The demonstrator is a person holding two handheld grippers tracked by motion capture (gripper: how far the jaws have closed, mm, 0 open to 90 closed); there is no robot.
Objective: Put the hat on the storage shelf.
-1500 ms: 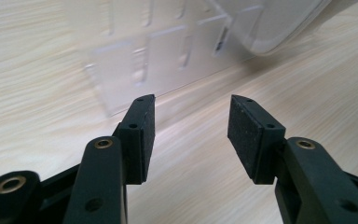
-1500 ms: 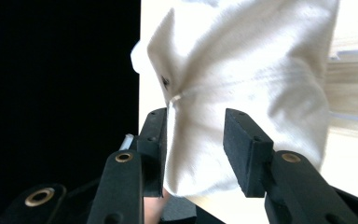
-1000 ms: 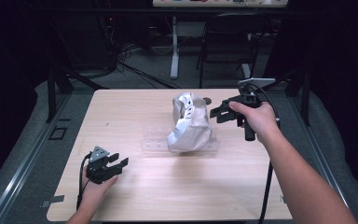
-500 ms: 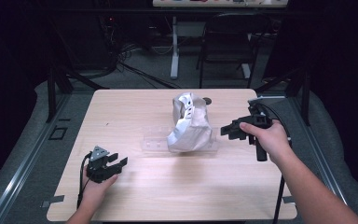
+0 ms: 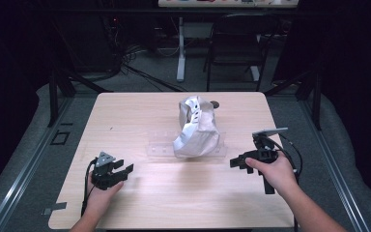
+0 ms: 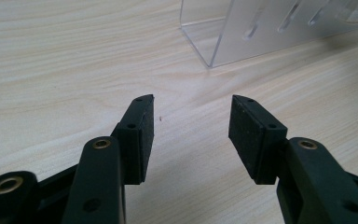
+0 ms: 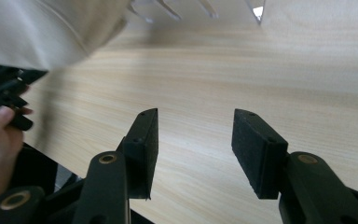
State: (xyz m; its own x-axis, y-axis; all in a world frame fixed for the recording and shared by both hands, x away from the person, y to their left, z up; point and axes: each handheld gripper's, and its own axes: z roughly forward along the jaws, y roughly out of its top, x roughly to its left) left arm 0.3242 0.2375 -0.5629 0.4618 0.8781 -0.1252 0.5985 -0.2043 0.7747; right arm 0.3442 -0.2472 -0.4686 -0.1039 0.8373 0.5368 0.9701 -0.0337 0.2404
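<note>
Wooden table (image 5: 140, 121), bare but for a clear rack (image 5: 162, 147) mid-table with a crumpled silver bag (image 5: 196, 130) set on it, apparently placed. Right gripper (image 5: 235, 163) just beside the rack, jaws just opened wide, nothing between. Left gripper (image 5: 125, 170) near front-left, open, empty. Little seemingly left to do.

Bare worktop (image 5: 140, 116) lies open ahead of my left hand-held gripper (image 5: 120, 171) and right hand-held gripper (image 5: 238, 163). Mid-worktop, the clear rack (image 5: 162, 147) and crumpled grey bag (image 5: 196, 130) on it block passage.
</note>
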